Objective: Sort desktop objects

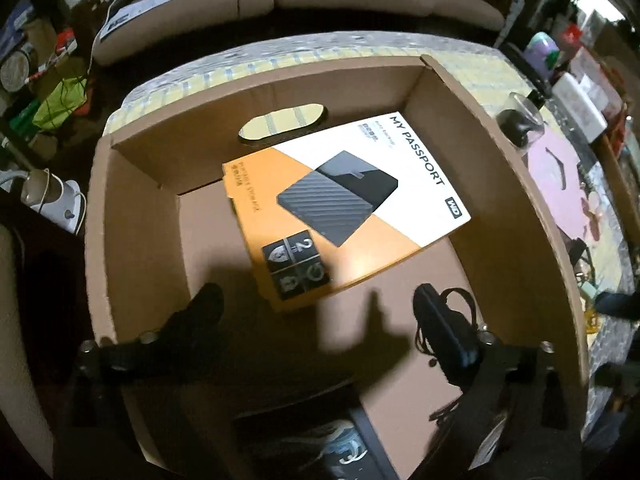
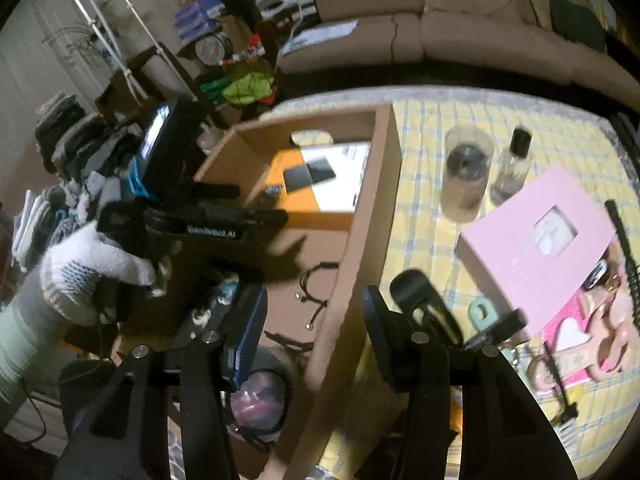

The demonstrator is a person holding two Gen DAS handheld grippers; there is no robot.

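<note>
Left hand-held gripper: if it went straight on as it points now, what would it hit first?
Probably the orange-and-white hard drive box lying in the cardboard box, right ahead of the open left hand-held gripper; depth is unclear.

Cardboard box [image 1: 132,248]: near wall cut off at 6 o'clock. Hard-drive carton [image 1: 344,208]: small orange-side print blurred, unreadable. Pink box [image 2: 536,240]: label too small to read; items at 4 o'clock motion-blurred.
</note>
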